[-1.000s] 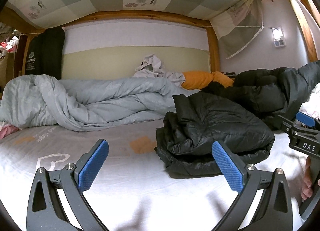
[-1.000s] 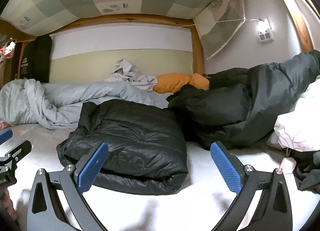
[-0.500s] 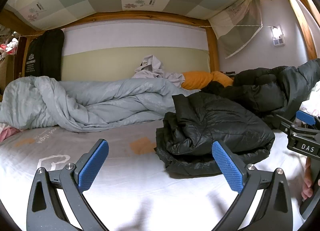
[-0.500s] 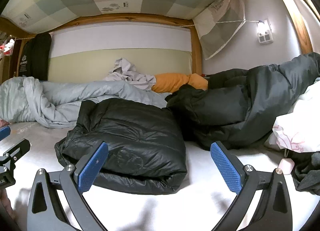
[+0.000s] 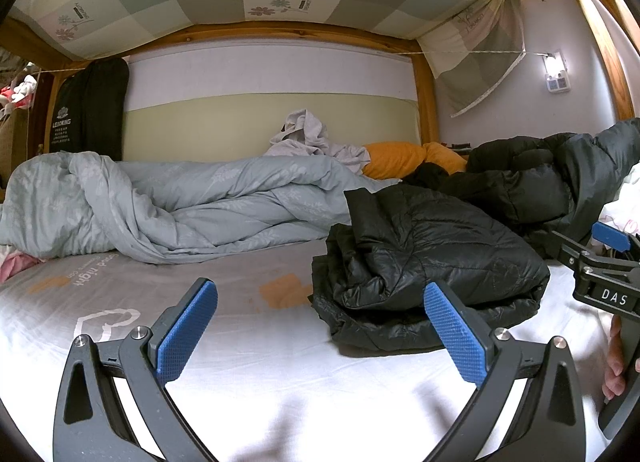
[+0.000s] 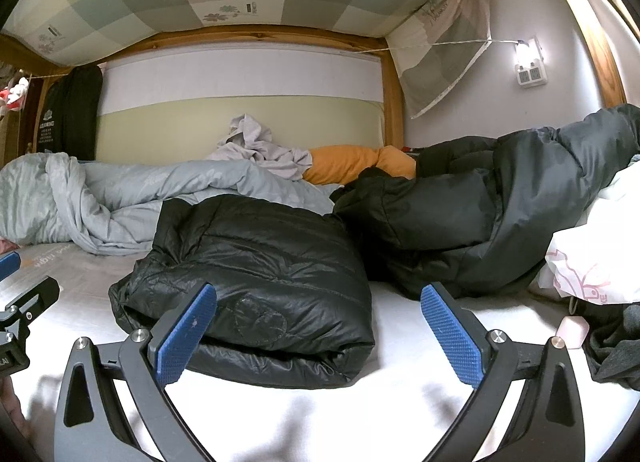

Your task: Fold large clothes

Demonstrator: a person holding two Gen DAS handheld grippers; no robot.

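Left wrist view: left gripper [image 5: 320, 332] is hovering over the white bedsheet [image 5: 280, 402], jaws spread wide, gripping nothing. Folded black puffer jacket [image 5: 432, 262] is lying on the sheet ahead and to the right of the fingers, clear of both blue pads [image 5: 186, 326]. Grey duvet [image 5: 180, 205] is bunching up along the far side of the bed, with an orange pillow [image 5: 394, 159] and a crumpled light-grey garment [image 5: 308, 139] sitting behind it. A second dark jacket [image 5: 540, 177] is piling up behind the folded one, toward the wall. The right gripper [image 5: 600, 262] is showing at the right edge, just beside the jacket, not touching it.

Right wrist view: right gripper [image 6: 318, 330] is also hanging wide open, empty. The folded jacket [image 6: 256, 274] is sitting directly ahead, left of centre; its near edge is running behind the left pad [image 6: 186, 334], contact unclear. The other dark jacket [image 6: 500, 197] is leaning against it from the right rear. White printed fabric [image 6: 588, 262] and a dark cloth [image 6: 616, 342] are lying at the right edge, a small pink object [image 6: 574, 332] between them. Part of the left gripper [image 6: 16, 302] is poking in at the left edge.
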